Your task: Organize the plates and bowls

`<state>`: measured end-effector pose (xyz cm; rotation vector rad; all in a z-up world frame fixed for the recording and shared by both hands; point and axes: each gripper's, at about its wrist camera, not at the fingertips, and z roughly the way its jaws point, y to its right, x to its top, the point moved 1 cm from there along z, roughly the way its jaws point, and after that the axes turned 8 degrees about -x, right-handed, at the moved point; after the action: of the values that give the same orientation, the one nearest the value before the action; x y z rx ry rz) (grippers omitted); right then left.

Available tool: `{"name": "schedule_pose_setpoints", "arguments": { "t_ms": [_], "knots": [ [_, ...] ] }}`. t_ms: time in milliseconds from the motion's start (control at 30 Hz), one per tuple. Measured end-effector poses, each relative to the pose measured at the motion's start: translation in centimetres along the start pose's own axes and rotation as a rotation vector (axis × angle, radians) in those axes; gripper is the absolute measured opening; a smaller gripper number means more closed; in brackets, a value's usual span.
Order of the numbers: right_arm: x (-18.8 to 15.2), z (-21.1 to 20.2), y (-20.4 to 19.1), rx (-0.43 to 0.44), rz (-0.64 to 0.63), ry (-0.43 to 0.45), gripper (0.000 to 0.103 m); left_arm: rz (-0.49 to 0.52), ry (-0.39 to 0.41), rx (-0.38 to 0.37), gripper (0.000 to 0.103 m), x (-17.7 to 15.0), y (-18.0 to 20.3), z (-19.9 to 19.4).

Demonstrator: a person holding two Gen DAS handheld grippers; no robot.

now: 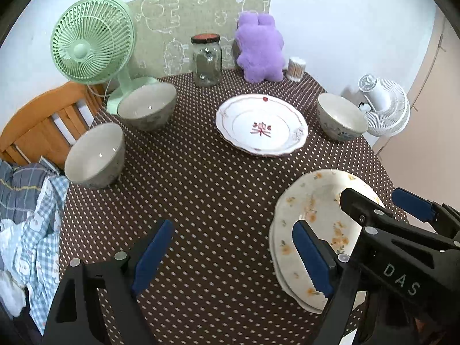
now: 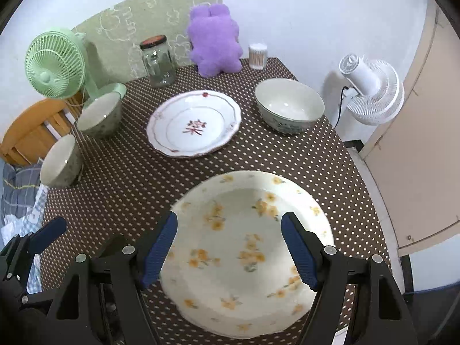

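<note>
- Brown tablecloth with white polka dots (image 2: 120, 189) covers the table; pale wall behind, with a green patterned board (image 1: 184, 23) leaning on it.
- Far edge, left to right: mint-green desk fan (image 1: 92, 40), clear glass jar with a red lid (image 1: 206, 60), purple plush toy (image 1: 260, 49), tub of cotton swabs (image 1: 296, 69).
- Cream plate with yellow flowers (image 2: 247, 247) lies near, right of centre — seemingly atop another like it.
- White scalloped plate with a red centre motif (image 2: 194, 123) sits mid-table.
- Two grey-green bowls at left, near one (image 1: 95, 155), far one (image 1: 148, 106); a third bowl with blue markings (image 1: 342, 116) at right.
- Left gripper (image 1: 230, 253) — jaws wide apart, nothing between, above bare cloth.
- Right gripper (image 2: 230, 247) — jaws apart, clear of the floral plate below.
</note>
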<state>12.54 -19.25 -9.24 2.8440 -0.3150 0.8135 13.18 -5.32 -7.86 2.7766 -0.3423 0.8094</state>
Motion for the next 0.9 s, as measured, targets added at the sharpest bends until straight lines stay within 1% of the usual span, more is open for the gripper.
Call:
{"name": "schedule_pose_setpoints", "arguments": {
  "t_ms": [133, 333, 400, 467, 633, 733, 900],
  "knots": [
    [0.7, -0.7, -1.2, -0.026, 0.026, 0.023, 0.078, 0.004, 0.019, -0.003, 0.086, 0.9, -0.9, -0.5],
    [2.8, -0.1, -2.1, -0.03, 0.019, 0.042, 0.078, -0.012, 0.038, 0.009, 0.085, 2.9, -1.5, 0.8],
    [3.7, 0.6, -2.3, -0.027, 0.013, 0.047, 0.078, -0.009, 0.054, 0.021, 0.083, 3.7, -1.5, 1.5],
    [4.6, 1.7, -2.4, -0.019, 0.004, 0.052, 0.078, -0.021, 0.053, 0.041, 0.081, 4.6, -1.5, 2.5],
    [7.2, 4.5, -2.6, -0.004, -0.014, 0.062, 0.078, -0.035, 0.061, 0.074, 0.08, 6.8, -1.5, 5.0],
    [8.4, 6.1, -2.5, 0.007, -0.004, 0.057, 0.078, -0.049, 0.069, 0.085, 0.08, 8.2, -1.5, 6.8],
    [10.3, 8.8, -2.6, -0.006, -0.011, 0.054, 0.077, -0.069, 0.052, 0.1, 0.078, 9.5, -1.8, 9.6]
  ]
}}
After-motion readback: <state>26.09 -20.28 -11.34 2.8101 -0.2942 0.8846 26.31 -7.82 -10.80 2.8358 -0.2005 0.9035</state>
